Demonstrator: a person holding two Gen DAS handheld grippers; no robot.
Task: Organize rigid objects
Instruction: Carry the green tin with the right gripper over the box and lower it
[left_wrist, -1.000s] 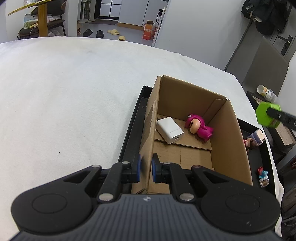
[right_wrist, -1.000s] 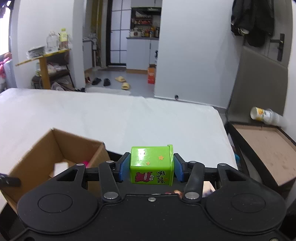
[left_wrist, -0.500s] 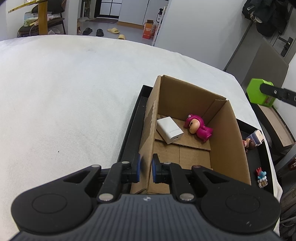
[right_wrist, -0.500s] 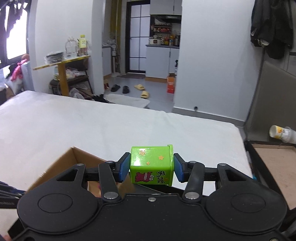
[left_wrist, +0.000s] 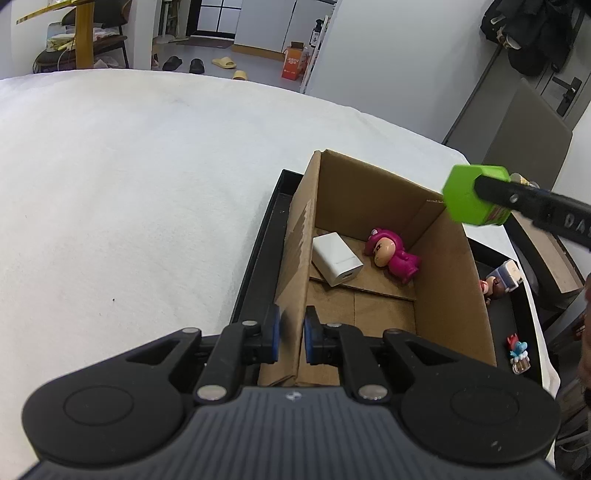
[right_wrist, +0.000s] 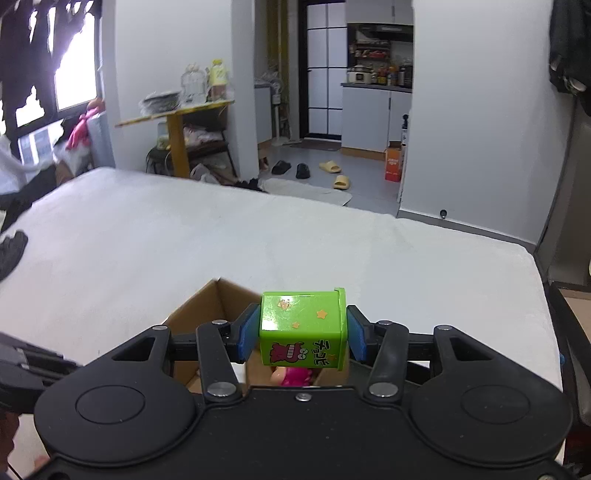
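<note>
room, left wrist view: white bed; cardboard box standing in a black tray.
left gripper: clamped on the box's near-left wall.
in box: white charger, pink figure.
room, right wrist view: kitchen doorway beyond the bed.
right gripper: pinching the green box above the box's far-right corner.
risk: released here, it could clip the rim and tumble outside.
</note>
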